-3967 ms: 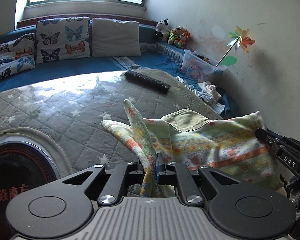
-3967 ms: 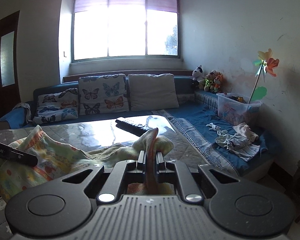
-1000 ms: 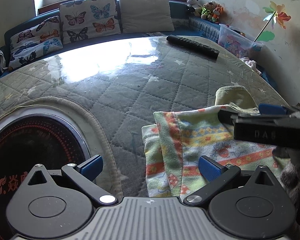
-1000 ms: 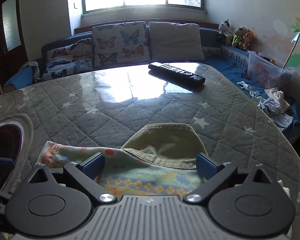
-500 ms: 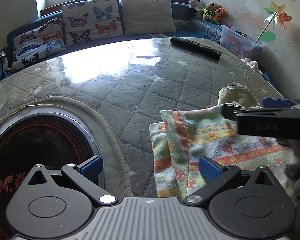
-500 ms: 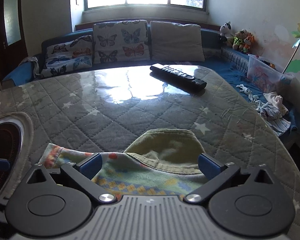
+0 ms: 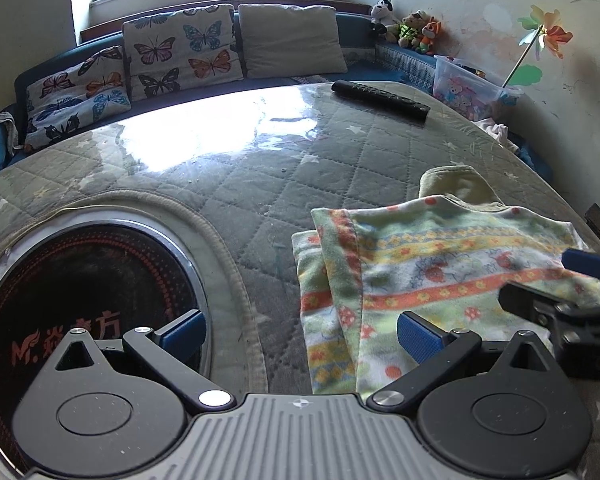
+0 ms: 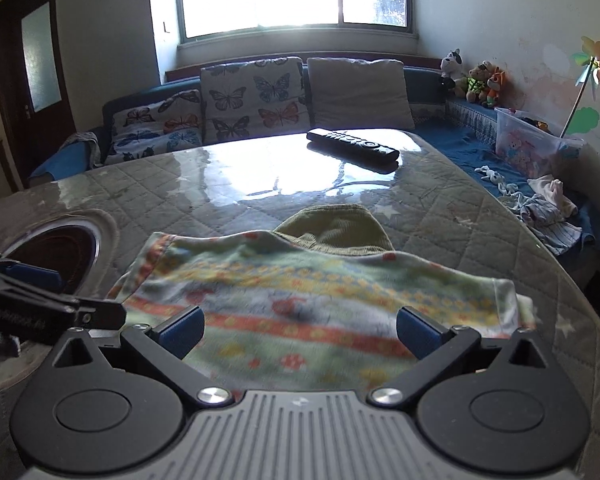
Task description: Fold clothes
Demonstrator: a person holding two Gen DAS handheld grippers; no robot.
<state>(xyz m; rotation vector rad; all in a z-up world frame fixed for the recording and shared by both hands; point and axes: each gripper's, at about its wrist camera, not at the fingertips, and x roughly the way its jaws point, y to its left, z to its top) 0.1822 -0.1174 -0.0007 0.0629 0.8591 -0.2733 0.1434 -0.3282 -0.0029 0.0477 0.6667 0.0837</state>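
The left hand-held gripper (image 7: 298, 334) hovers spread wide and empty over the near left edge of the garment (image 7: 428, 276); the right hand-held gripper (image 8: 298, 332) is likewise spread and empty above its near side. The garment lies folded on the near right part of the counter (image 7: 236, 184). It looks light, soft and limp, likely to sag and slip unless pinched through all layers at a corner or folded edge. The counter's right edge is close; the burner (image 7: 80, 292) lies left, the remote (image 7: 380, 98) far, with open room between.
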